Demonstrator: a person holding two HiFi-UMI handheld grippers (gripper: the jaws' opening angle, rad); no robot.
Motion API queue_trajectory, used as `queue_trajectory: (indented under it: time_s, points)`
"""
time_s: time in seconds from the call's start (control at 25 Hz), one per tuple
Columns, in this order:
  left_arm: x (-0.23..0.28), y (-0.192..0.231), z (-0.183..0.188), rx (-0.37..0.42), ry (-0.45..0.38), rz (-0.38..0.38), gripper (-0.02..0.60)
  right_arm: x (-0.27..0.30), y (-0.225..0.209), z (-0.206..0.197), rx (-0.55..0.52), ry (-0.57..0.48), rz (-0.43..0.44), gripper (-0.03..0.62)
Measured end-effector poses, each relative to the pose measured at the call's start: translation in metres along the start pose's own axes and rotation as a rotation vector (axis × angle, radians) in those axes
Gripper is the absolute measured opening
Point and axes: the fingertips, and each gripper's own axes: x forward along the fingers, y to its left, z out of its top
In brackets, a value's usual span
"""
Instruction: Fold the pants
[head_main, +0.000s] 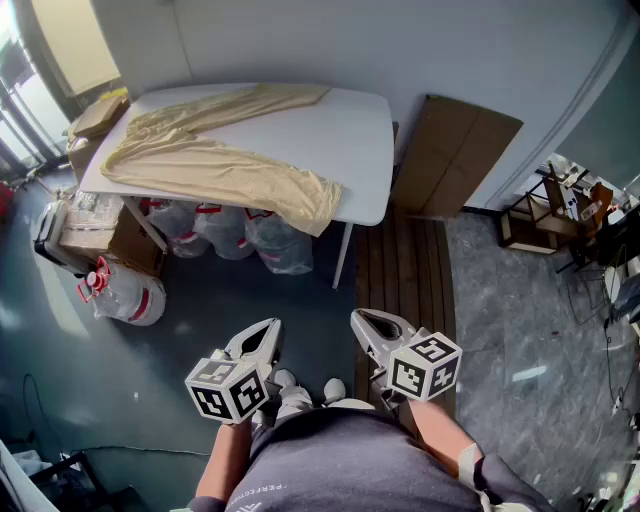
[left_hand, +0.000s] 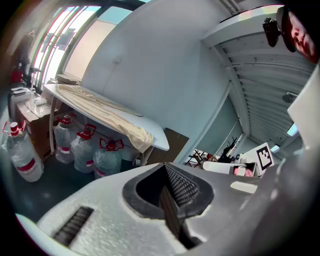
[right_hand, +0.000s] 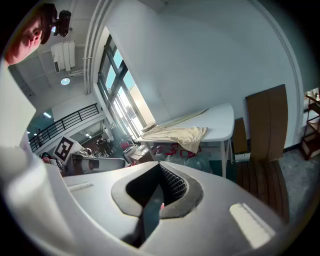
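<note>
Folding has not begun: the pants (head_main: 215, 160) lie spread on the table (head_main: 355, 125) at eleven o'clock, one leg drooping over its edge. The left gripper (head_main: 271, 327) and right gripper (head_main: 361, 319) are both clenched and empty, well apart from them.

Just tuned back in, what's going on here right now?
A person stands back from the white table, holding the left tool and the right tool low in front of the body. Both tools are shut and empty, and neither touches anything. The beige pants lie spread out across the tabletop, with one leg end drooping over the near edge. Water jugs sit under the table. Folding has not begun.
</note>
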Motion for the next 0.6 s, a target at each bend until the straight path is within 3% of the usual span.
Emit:
queue_trajectory:
  time_s: [0.4, 0.6]
  points:
    - [-0.010, 0.005, 0.006, 0.019, -0.010, 0.024, -0.003, -0.001, -0.002, 0.001, -0.018, 0.009, -0.019, -0.003]
    - [-0.018, 0.021, 0.000, 0.021, 0.009, 0.046, -0.003, 0.006, -0.004, -0.002, 0.036, 0.002, -0.038, -0.003]
